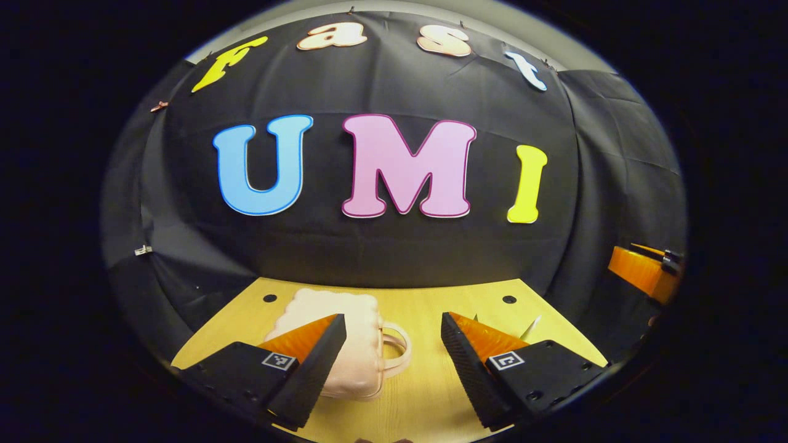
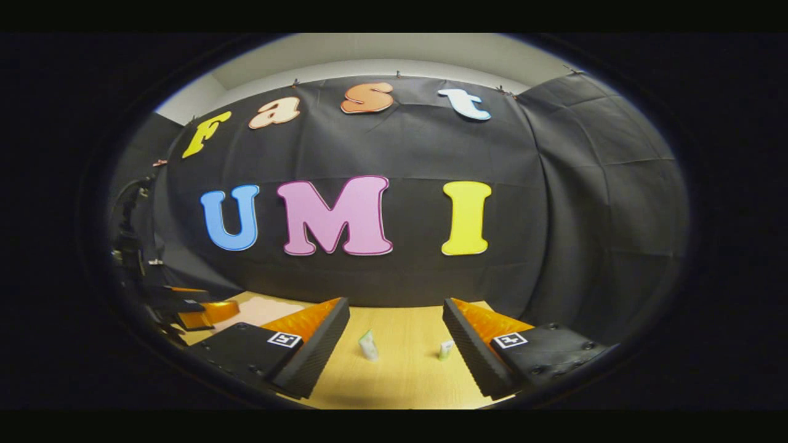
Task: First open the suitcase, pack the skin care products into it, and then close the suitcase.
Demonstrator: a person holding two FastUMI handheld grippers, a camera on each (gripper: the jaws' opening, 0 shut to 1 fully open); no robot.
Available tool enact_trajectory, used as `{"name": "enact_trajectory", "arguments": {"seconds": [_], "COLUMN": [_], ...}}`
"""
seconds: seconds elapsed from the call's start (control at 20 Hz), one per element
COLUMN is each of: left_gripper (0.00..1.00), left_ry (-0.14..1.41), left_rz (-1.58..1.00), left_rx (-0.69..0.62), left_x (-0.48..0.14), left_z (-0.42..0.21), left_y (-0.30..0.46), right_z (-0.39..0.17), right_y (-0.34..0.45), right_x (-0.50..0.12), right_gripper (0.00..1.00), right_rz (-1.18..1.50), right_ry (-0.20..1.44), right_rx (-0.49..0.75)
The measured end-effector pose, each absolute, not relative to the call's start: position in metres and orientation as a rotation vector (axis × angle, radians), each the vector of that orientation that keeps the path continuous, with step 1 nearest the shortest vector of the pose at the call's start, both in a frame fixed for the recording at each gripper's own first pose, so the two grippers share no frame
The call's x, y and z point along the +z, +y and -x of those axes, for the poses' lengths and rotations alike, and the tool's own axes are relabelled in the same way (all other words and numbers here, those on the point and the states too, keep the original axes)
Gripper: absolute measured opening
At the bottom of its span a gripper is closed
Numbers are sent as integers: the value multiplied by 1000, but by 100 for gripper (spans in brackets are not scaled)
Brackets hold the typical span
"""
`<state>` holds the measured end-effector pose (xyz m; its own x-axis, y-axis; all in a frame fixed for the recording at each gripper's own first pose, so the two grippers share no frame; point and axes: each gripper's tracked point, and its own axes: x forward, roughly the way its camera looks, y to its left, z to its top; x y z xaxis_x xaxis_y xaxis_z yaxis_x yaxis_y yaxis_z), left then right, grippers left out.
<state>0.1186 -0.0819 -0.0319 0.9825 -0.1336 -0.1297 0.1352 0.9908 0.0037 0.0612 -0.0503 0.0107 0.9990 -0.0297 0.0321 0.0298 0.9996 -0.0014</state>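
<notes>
A wooden table runs back to the black cloth wall. In the left gripper view, the left gripper hangs released above its near edge; the closed pink suitcase lies just beyond, handle to the right, bare wood beside it. In the right gripper view, the right gripper is spread wide, two small tubes upright ahead, apart, table open around them.
</notes>
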Motion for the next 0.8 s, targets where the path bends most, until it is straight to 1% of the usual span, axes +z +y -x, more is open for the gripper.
{"name": "enact_trajectory", "arguments": {"seconds": [0.1, 0.25, 0.35, 0.5, 0.55, 0.7, 0.8], "left_gripper": [98, 98, 98, 98, 96, 95, 94], "left_ry": [206, 319, 368, 435, 457, 514, 584], "left_rz": [28, 102, 94, 60, 52, -11, -71], "left_rx": [-163, -172, -171, -163, -159, -77, -23], "left_x": [-61, -106, -133, -167, -177, -210, -230], "left_z": [-154, -202, -230, -263, -272, -299, -305], "left_y": [-103, -119, -126, -134, -136, -131, -125], "right_z": [-73, -88, -94, -99, -99, -102, -102], "right_y": [-58, -69, -72, -90, -96, -110, -131], "right_x": [3, -15, -37, -56, -62, -85, -91], "right_gripper": [96, 97, 96, 96, 96, 96, 97], "right_rz": [13, 28, 18, 132, 157, 156, 194], "right_ry": [-31, -19, 17, 13, 13, 71, 86], "right_rx": [-19, -12, 0, -14, -18, -18, -50]}}
